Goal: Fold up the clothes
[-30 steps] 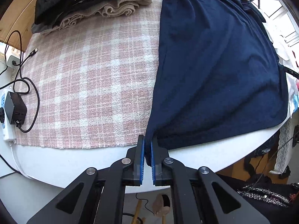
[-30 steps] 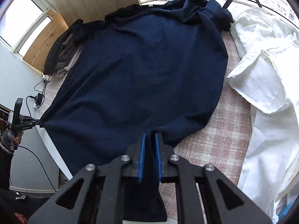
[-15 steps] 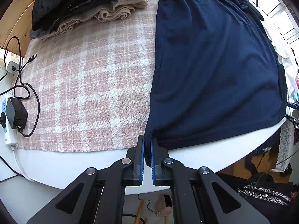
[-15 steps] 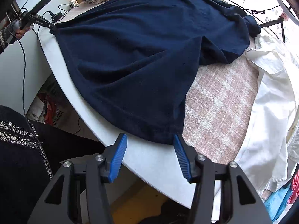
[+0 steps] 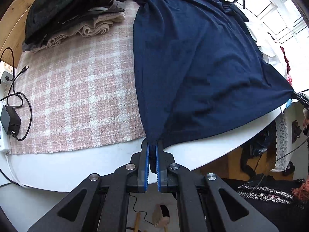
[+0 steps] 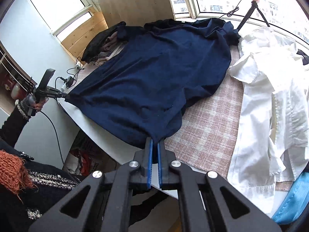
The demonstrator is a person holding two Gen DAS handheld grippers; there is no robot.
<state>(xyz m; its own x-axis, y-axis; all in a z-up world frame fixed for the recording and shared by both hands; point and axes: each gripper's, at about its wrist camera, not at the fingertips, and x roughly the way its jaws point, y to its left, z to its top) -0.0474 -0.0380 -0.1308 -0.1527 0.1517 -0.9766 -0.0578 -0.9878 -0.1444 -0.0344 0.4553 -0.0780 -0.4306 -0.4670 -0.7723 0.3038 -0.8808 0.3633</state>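
Note:
A navy blue garment (image 5: 193, 67) lies spread over a pink plaid blanket (image 5: 77, 96) on a white table (image 5: 77, 166). My left gripper (image 5: 152, 145) is shut on one bottom corner of the navy garment (image 6: 154, 81), lifted slightly off the table edge. At the other bottom corner my right gripper (image 6: 154, 143) is shut on the hem, which is pulled taut between the two. The left gripper (image 6: 65, 96) also shows in the right wrist view, held by a hand at the left. The right gripper's tip (image 5: 296, 96) shows at the far right of the left wrist view.
A stack of folded clothes (image 5: 73, 17) sits at the far left of the blanket. A crumpled white shirt (image 6: 270, 96) lies right of the navy garment. A power strip with charger and cables (image 5: 10, 119) lies at the table's left. A tripod (image 6: 251, 9) stands at the back.
My right gripper let go of the hem, opened wide, shifted along the edge and closed on the garment's corner. Both hands rose a little, pulling the hem taut.

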